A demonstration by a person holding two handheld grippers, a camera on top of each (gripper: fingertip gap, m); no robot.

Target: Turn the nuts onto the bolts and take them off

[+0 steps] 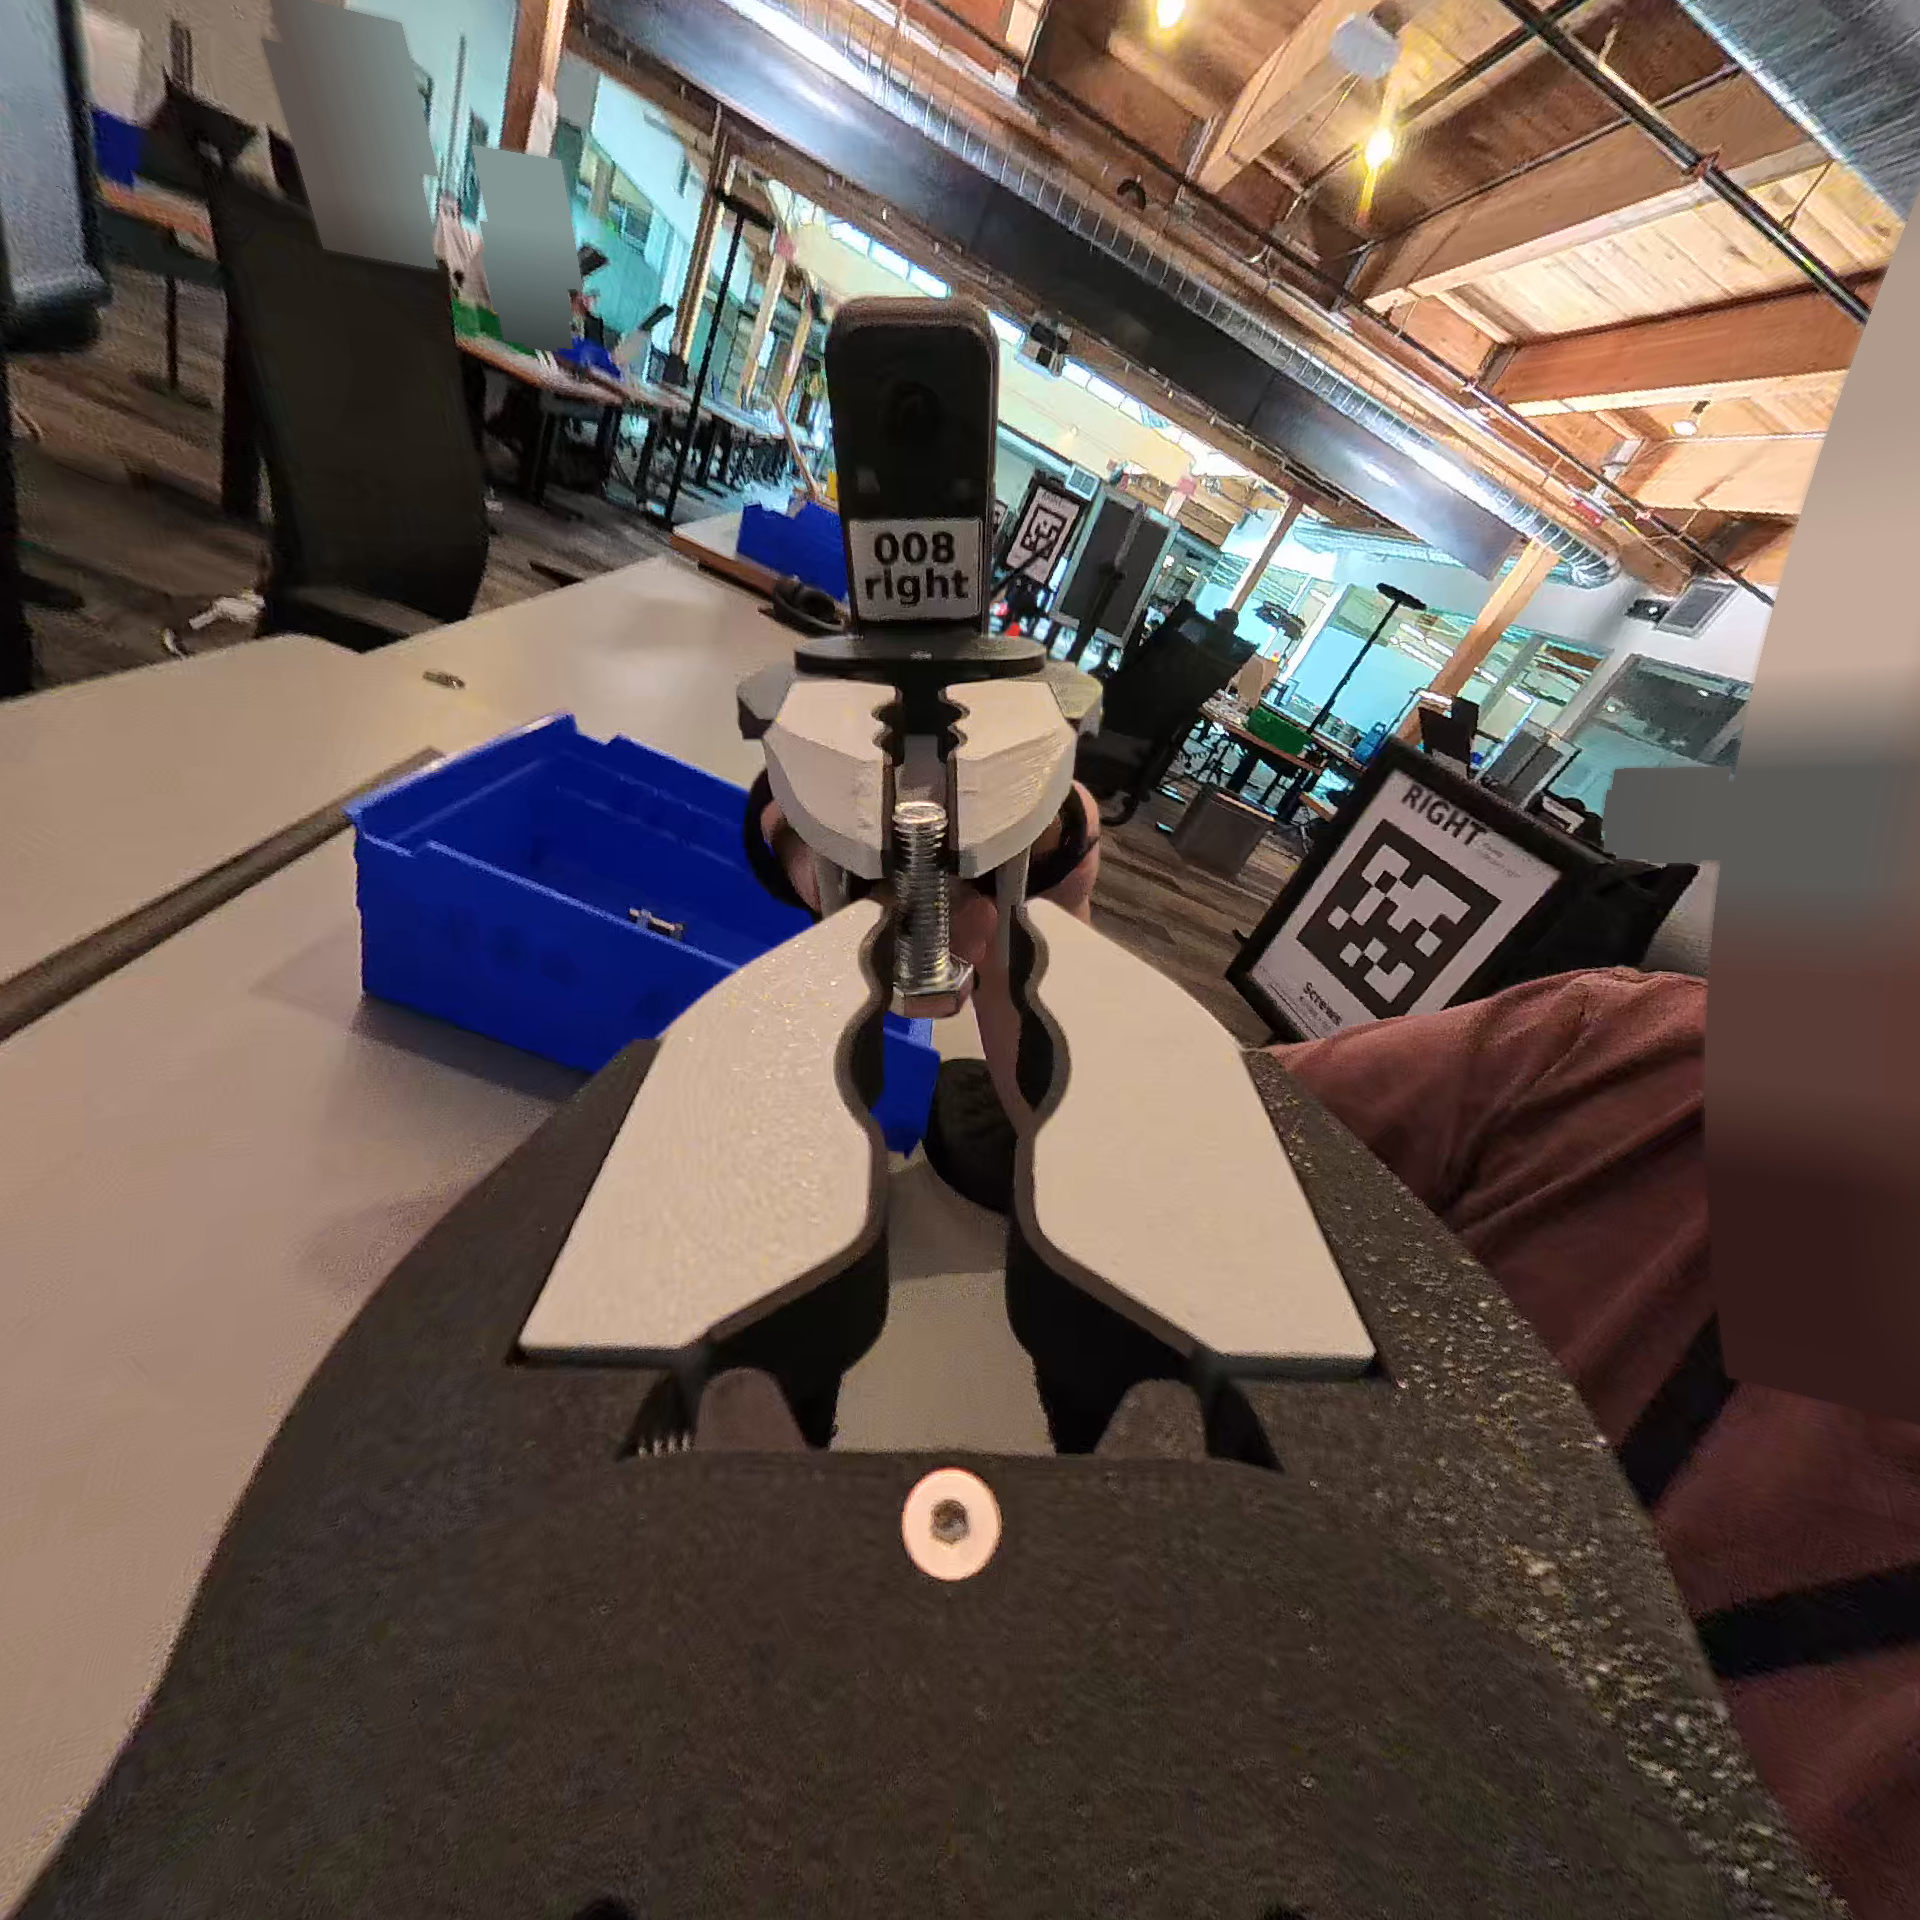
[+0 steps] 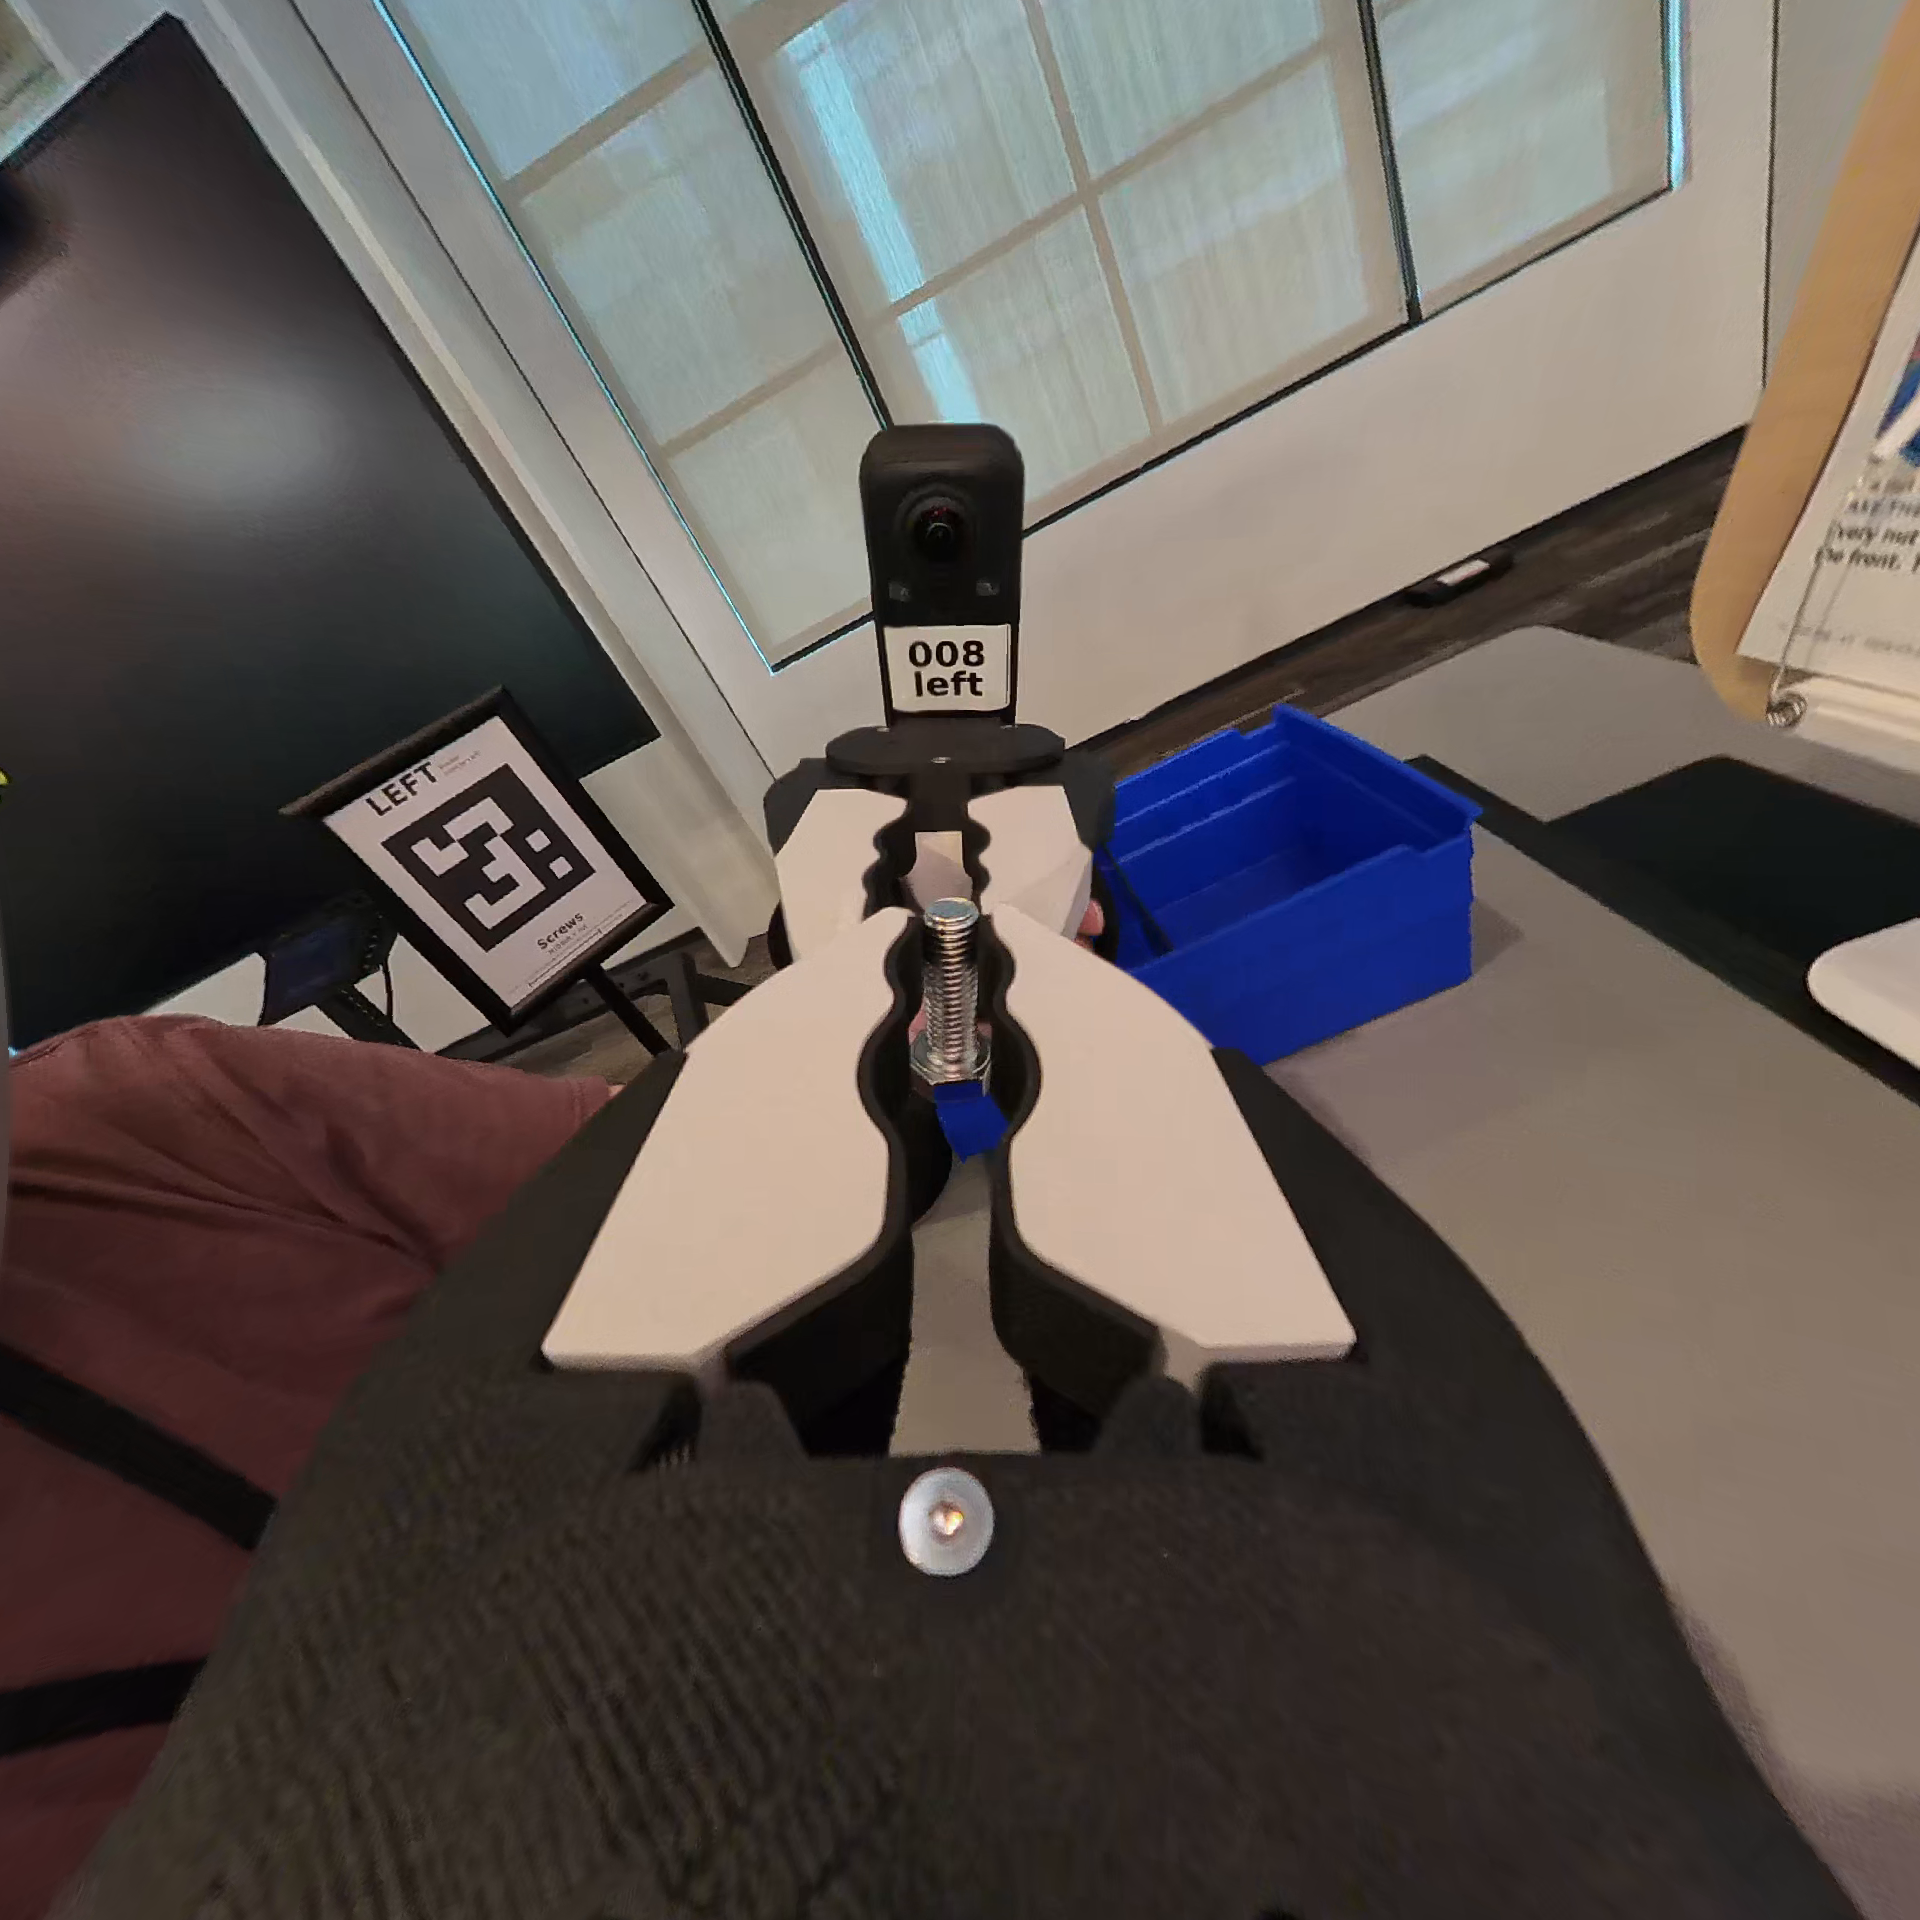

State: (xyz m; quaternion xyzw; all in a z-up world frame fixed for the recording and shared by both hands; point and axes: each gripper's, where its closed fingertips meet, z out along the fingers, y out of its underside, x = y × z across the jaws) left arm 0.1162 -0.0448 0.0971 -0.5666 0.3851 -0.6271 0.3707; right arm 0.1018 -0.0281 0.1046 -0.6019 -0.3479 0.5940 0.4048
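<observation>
**Bolt being held between two facing grippers**

The threaded silver steel bolt [image 1: 921, 900] is being clamped by the left gripper [image 1: 940, 971] at its hex end, in mid-air; the right gripper [image 2: 951, 940] is being closed on the far tip. Cross-threading or dropping is being risked by misalignment. Beyond, the blue plastic bin [image 1: 540, 862] is being left clear on the grey table [image 1: 156, 1195].

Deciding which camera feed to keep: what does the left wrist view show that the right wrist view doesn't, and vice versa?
Left wrist view only: the right gripper head-on, a timber ceiling, a small metal part in the blue bin. Right wrist view only: the left gripper head-on, a window, a dark screen, a clipboard. Both: the bolt spanning the two grippers, the bin, the grey table.
</observation>
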